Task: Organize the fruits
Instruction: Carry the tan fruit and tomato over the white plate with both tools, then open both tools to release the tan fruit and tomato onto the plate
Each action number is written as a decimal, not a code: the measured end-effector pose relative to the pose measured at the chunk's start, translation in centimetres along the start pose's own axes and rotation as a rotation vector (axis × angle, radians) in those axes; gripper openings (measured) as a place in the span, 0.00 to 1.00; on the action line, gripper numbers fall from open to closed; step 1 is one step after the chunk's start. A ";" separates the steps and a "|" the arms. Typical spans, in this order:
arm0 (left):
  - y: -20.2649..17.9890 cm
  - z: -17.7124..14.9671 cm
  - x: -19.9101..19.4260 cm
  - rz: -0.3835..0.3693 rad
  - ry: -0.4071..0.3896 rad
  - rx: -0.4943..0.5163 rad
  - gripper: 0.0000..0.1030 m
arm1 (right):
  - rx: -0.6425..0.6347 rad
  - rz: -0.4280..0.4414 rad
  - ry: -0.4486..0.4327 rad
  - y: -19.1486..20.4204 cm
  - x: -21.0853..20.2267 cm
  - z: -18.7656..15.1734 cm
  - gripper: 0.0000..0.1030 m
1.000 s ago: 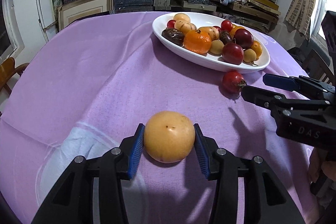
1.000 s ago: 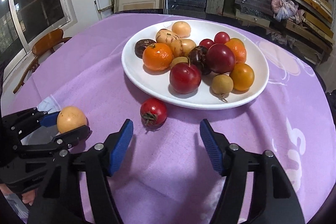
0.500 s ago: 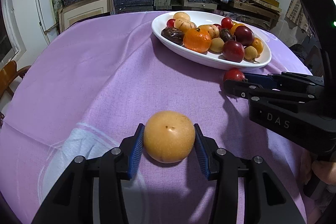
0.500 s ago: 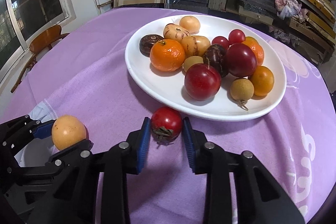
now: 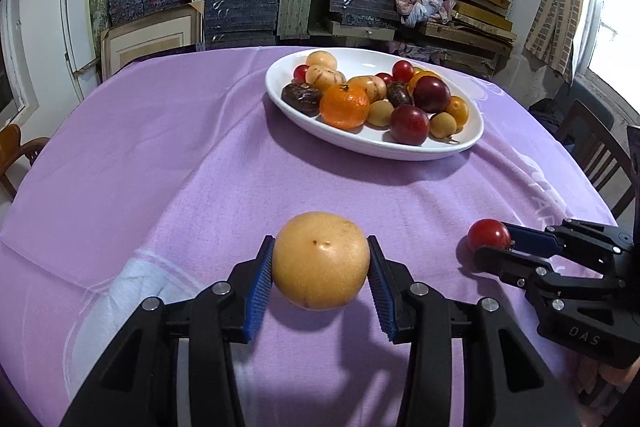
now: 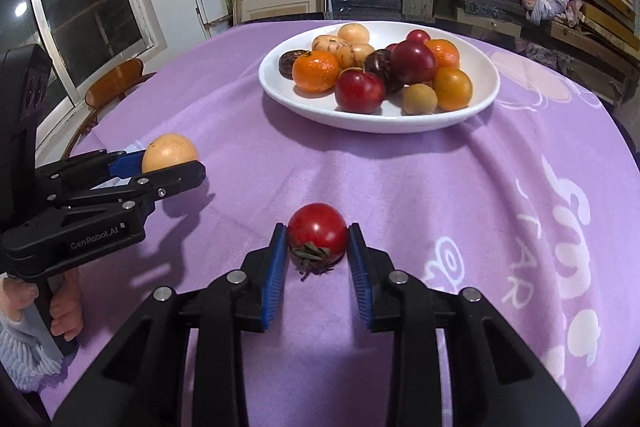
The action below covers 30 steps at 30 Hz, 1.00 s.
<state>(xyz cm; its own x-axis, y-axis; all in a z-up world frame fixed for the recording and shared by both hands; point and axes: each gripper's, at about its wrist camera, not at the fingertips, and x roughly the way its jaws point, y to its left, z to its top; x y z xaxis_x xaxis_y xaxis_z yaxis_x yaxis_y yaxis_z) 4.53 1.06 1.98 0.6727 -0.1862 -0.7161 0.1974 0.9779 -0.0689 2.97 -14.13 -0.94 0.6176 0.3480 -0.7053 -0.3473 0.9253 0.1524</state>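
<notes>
My left gripper [image 5: 320, 241] is shut on a round yellow fruit [image 5: 320, 263], its blue pads pressing both sides; the fruit casts a shadow on the purple cloth below. My right gripper [image 6: 318, 227] is shut on a red tomato [image 6: 317, 229] with a dried green stem, held over the cloth short of the plate. The left wrist view shows the right gripper [image 5: 494, 239] and tomato [image 5: 488, 235] at lower right. In the right wrist view, the left gripper [image 6: 170, 163] and yellow fruit [image 6: 170, 151] appear at left. A white oval plate [image 5: 400, 153] with several fruits sits further back.
The round table carries a purple cloth [image 6: 440, 187] with white print. Wooden chairs stand at the left [image 6: 116, 83] and right [image 5: 596, 147] edges. Shelves of stacked boxes [image 5: 240, 7] fill the wall behind. A person's hand [image 6: 64, 311] holds the left gripper's handle.
The right gripper closed on the tomato beside the plate, then drew it back toward the near side. The left gripper keeps its hold on the yellow fruit, now slightly off the cloth.
</notes>
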 end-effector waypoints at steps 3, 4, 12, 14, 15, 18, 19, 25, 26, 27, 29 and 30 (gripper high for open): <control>-1.3 3.2 0.3 0.035 -0.026 0.041 0.44 | -0.007 -0.040 -0.042 -0.9 -1.6 1.7 0.29; -1.6 4.7 0.2 0.045 -0.046 0.051 0.44 | -0.002 -0.057 -0.072 -1.4 -2.4 3.0 0.29; -3.1 15.8 3.5 0.093 -0.085 0.060 0.44 | -0.002 -0.166 -0.176 -4.1 -3.4 13.6 0.29; -3.1 17.3 5.6 0.100 -0.057 0.055 0.44 | -0.019 -0.184 -0.155 -4.3 -1.5 14.6 0.29; -3.2 18.0 6.9 0.108 -0.040 0.056 0.44 | -0.020 -0.186 -0.147 -4.6 -0.6 14.9 0.29; -3.6 19.7 10.2 0.113 -0.010 0.065 0.44 | -0.024 -0.170 -0.124 -4.8 1.9 15.4 0.30; -3.7 20.0 11.1 0.115 -0.001 0.071 0.44 | -0.030 -0.166 -0.119 -4.8 2.5 15.4 0.30; -4.4 20.6 14.5 0.089 0.029 0.084 0.44 | -0.072 -0.180 -0.085 -4.9 5.8 16.1 0.30; -4.4 20.6 14.8 0.088 0.032 0.087 0.44 | -0.069 -0.177 -0.080 -5.0 6.2 16.1 0.30; -4.4 20.5 15.0 0.087 0.037 0.090 0.44 | -0.064 -0.172 -0.072 -5.3 6.5 16.2 0.30; -4.1 20.2 15.2 0.087 0.039 0.082 0.47 | -0.056 -0.169 -0.070 -5.5 6.9 16.2 0.30; -4.0 20.1 15.1 0.086 0.039 0.079 0.50 | -0.055 -0.168 -0.070 -5.5 7.1 16.2 0.32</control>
<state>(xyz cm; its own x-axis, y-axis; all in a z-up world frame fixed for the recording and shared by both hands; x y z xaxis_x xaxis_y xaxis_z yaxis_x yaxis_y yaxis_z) 28.23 -7.58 5.42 0.6619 -0.0966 -0.7433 0.1965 0.9793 0.0477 20.69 -14.34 4.46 0.7168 0.2009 -0.6677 -0.2724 0.9622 -0.0029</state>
